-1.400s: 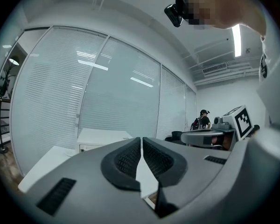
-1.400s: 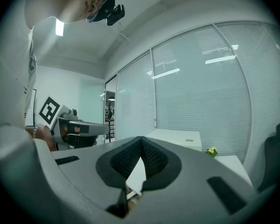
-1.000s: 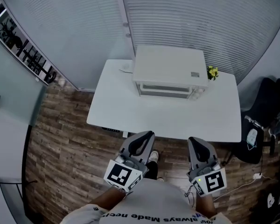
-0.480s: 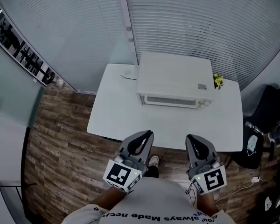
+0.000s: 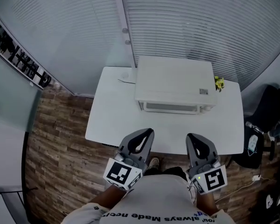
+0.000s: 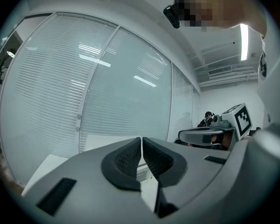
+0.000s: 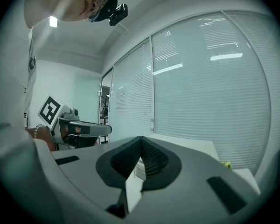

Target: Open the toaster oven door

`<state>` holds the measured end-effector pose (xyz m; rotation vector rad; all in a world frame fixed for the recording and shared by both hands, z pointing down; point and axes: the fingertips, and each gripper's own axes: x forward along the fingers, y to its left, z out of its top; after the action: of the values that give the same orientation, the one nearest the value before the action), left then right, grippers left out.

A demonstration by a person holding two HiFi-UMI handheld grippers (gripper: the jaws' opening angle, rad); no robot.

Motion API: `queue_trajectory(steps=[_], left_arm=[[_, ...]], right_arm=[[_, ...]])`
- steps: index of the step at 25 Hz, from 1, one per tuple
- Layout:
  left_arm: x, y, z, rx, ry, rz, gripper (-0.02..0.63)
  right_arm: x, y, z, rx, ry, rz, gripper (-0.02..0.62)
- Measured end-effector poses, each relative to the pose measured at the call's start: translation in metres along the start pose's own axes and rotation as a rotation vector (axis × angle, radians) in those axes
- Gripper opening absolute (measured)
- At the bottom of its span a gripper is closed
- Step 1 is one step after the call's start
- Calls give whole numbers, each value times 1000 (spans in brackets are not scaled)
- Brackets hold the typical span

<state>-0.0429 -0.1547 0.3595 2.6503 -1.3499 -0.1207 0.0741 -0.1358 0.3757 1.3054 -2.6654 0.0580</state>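
Note:
A white toaster oven (image 5: 175, 84) stands at the back of a white table (image 5: 116, 118), its door shut and facing me. My left gripper (image 5: 147, 134) and right gripper (image 5: 192, 138) hover side by side over the table's near edge, well short of the oven. Both are shut with nothing between their jaws. In the left gripper view the left gripper (image 6: 142, 139) has its pads together, and the oven shows only as a white sliver behind them. In the right gripper view the right gripper (image 7: 141, 138) is likewise shut, the oven's top (image 7: 189, 141) just beyond.
A small yellow plant (image 5: 219, 83) sits at the oven's right rear corner. Windows with blinds (image 5: 200, 22) close the space behind the table. A dark chair (image 5: 266, 120) stands to the right. A wood floor (image 5: 56, 139) lies on the left.
The view has closed in on the table: the oven and table sit slightly lower and larger in the head view. Both grippers have stayed shut and nearly in place.

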Motion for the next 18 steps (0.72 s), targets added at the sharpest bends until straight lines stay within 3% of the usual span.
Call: queue_trajectory(steps=[18], left_arm=[[18,18,-19,21,54,51,32]], right_arm=[[0,-18,-2,0,-23,-25,8]])
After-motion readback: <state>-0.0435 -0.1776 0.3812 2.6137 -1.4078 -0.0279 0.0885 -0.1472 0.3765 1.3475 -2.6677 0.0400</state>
